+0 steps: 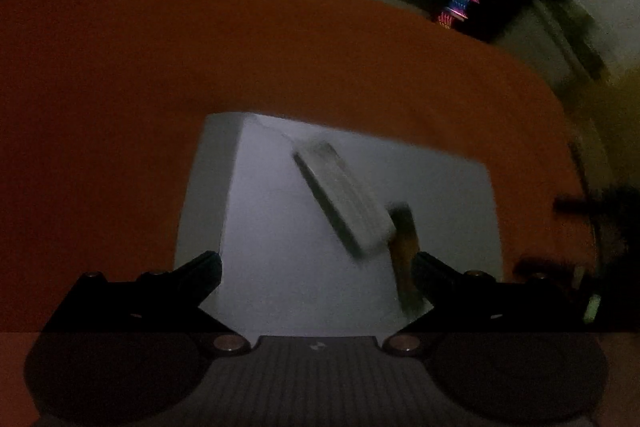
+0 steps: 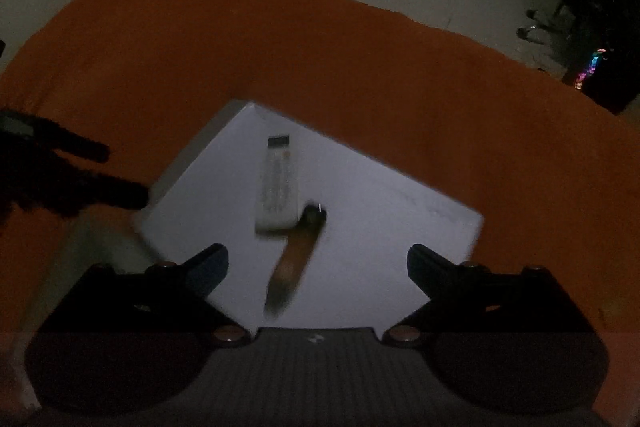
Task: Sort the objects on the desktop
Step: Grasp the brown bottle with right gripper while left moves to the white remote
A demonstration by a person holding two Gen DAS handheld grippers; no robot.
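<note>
While both jaws gape empty, remote (image 2: 278,187) lies lengthwise up-frame (brown tool (image 2: 296,259) touching).

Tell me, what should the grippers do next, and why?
Probably pull both away: the remote control and brown pen-like thing already lie in the white tray, and the left gripper and right gripper are open and empty.

Matt orange cloth (image 2: 360,67) under a smooth white plastic-looking tray (image 2: 400,219).

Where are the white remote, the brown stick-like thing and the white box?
white remote (image 2: 278,187), right wrist view, middle of its face.
brown stick-like thing (image 2: 294,263), right wrist view, mid-shaft.
white box (image 2: 400,223), right wrist view, bare floor.
</note>
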